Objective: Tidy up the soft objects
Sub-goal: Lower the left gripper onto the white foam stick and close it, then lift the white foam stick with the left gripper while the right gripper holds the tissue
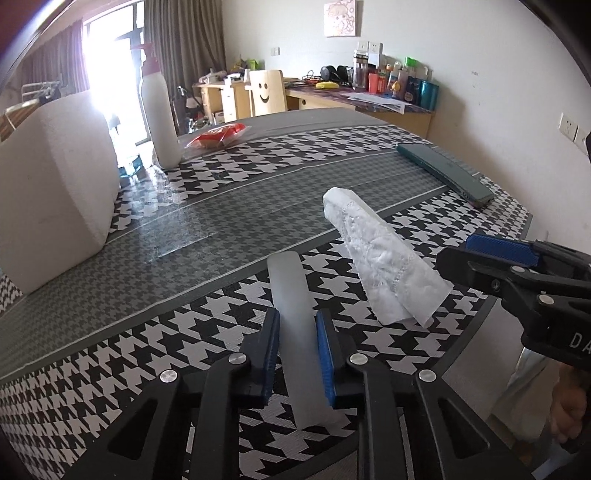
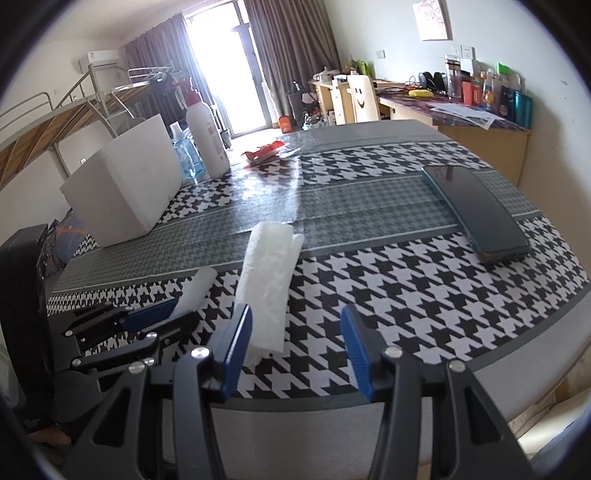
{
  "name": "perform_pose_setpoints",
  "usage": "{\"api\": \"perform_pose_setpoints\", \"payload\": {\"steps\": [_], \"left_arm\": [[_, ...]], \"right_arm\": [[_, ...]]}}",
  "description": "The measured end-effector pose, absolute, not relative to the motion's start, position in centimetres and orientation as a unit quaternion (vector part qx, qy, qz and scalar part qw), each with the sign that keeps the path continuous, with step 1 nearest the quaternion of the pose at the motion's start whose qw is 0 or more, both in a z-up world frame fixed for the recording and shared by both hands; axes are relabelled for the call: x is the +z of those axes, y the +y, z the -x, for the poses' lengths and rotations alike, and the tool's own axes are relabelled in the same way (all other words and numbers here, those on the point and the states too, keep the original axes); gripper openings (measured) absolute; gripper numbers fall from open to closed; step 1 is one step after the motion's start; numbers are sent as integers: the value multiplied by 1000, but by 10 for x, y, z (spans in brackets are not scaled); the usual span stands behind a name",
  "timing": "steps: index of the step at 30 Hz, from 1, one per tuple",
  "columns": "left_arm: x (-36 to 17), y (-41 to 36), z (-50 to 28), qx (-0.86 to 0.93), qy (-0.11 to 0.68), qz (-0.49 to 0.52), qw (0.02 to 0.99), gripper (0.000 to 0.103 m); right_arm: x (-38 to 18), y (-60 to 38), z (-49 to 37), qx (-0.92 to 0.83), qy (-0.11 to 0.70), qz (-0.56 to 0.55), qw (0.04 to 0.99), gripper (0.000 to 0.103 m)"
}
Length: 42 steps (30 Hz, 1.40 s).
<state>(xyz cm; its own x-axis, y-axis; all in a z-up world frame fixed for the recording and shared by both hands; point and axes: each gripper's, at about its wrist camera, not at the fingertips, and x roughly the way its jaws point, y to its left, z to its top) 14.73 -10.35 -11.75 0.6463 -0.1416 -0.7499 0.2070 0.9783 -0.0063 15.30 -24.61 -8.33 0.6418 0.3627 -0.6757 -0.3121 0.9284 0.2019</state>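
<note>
Near the tabletop point(image 1: 221, 229) edge, our left hand-held gripper point(image 1: 297, 334) pinches a frosted strip point(image 1: 290, 295) that we judge could slip, while our right hand-held gripper point(image 2: 295, 332) gapes empty.

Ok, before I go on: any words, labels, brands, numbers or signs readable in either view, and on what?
"DA": white letters on the black body of the right gripper, cut off by the frame edge.
Smiley face, a sign not text: on the wooden chair back.
White pump bottle: has a label, too blurred to read.
Containers on the far desk: labels too small to read.
Wall picture: washed out, unreadable.
</note>
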Motion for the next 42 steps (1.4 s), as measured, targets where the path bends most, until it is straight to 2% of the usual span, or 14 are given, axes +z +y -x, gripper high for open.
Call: {"api": "perform_pose_setpoints", "payload": {"steps": [9, 10, 12, 14, 34, 38, 42], "left_arm": [[-113, -99, -145, -112, 402, -20, 909, 16], [-112, -99, -144, -113, 398, -22, 910, 16], [-108, -97, -141, -120, 391, -18, 912, 16], [-103, -95, -138, -120, 381, -18, 917, 16], [-91, -66, -137, -117, 370, -2, 922, 16], [-91, -64, -134, -123, 367, -4, 922, 16], [-92, -61, -131, -130, 367, 1, 921, 16]], "right_arm": [[-79, -240, -155, 197, 370, -29, 907, 56], [-79, -239, -156, 199, 370, -29, 907, 57], [-78, -238, -158, 202, 366, -29, 908, 67], [-76, -236, -159, 207, 359, -28, 910, 68], [-97, -201, -170, 195, 384, 26, 902, 68], [-102, -200, -173, 178, 398, 24, 900, 40], [-103, -195, -171, 159, 397, 38, 903, 27]]}}
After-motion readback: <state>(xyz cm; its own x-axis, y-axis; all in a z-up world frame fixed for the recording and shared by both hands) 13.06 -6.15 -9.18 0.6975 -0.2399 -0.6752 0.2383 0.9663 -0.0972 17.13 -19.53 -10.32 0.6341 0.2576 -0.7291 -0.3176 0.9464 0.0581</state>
